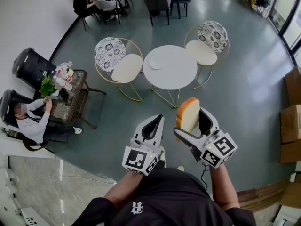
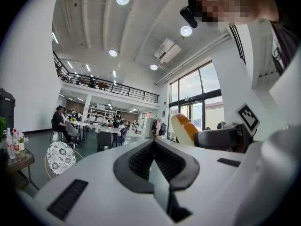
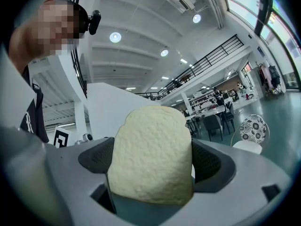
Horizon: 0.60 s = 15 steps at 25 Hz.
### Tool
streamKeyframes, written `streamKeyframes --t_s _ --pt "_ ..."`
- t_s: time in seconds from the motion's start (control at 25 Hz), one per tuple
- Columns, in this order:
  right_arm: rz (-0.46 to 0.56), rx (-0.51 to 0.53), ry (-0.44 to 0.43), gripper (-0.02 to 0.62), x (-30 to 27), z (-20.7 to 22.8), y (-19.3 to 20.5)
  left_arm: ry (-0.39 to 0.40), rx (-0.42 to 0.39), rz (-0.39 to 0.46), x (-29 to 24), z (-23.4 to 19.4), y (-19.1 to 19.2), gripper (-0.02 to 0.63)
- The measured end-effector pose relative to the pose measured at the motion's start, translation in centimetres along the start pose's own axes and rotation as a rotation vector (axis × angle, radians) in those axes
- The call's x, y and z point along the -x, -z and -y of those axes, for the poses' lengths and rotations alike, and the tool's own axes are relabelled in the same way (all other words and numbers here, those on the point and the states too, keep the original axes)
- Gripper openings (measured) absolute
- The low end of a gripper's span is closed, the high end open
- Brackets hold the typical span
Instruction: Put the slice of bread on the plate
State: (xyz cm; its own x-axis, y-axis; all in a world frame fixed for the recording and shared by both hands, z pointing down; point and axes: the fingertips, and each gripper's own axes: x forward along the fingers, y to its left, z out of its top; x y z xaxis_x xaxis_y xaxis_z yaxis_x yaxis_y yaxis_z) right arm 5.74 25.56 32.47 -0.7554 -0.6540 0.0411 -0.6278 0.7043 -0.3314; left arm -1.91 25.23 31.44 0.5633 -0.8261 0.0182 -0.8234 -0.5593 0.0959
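Note:
A slice of bread point(image 1: 187, 111) with a tan crust stands upright between the jaws of my right gripper point(image 1: 193, 122), which is shut on it and held in the air, well short of the table. In the right gripper view the pale bread point(image 3: 150, 159) fills the gap between the dark pads. My left gripper point(image 1: 156, 121) hangs beside it on the left, shut with nothing held; its pads point(image 2: 141, 160) meet in the left gripper view, where the bread point(image 2: 184, 128) shows to the right. A small white plate point(image 1: 156, 64) lies on the round white table point(image 1: 176, 72) ahead.
Two floral-backed chairs point(image 1: 115, 60) point(image 1: 207, 41) flank the table. A person point(image 1: 35, 119) sits at the left by a side table with bottles point(image 1: 63, 76). Cardboard boxes point(image 1: 291, 121) stand at the right. More tables and chairs point(image 1: 160, 1) stand further off.

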Motion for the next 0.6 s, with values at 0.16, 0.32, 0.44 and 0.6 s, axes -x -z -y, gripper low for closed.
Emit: streamKeyframes --t_s 0.16,0.32,0.44,0.6 --pt "0.003 -0.006 0.029 0.511 -4.5 1.3 -0.8 0.024 -0.014 -0.005 -2.1 -4.4 -0.6 0.006" --pt "0.009 -0.003 0.052 0.511 -8.3 2.3 -1.5 0.039 -0.018 -0.003 -3.6 -8.3 -1.0 0.006" --pt "0.009 0.0 0.062 0.511 -10.7 3.3 -1.9 0.043 -0.012 -0.003 -4.8 -10.6 -1.0 0.005" --pt "0.004 -0.003 0.068 0.511 -13.3 5.0 -2.4 0.048 -0.005 -0.004 -6.7 -12.9 -1.0 0.006"
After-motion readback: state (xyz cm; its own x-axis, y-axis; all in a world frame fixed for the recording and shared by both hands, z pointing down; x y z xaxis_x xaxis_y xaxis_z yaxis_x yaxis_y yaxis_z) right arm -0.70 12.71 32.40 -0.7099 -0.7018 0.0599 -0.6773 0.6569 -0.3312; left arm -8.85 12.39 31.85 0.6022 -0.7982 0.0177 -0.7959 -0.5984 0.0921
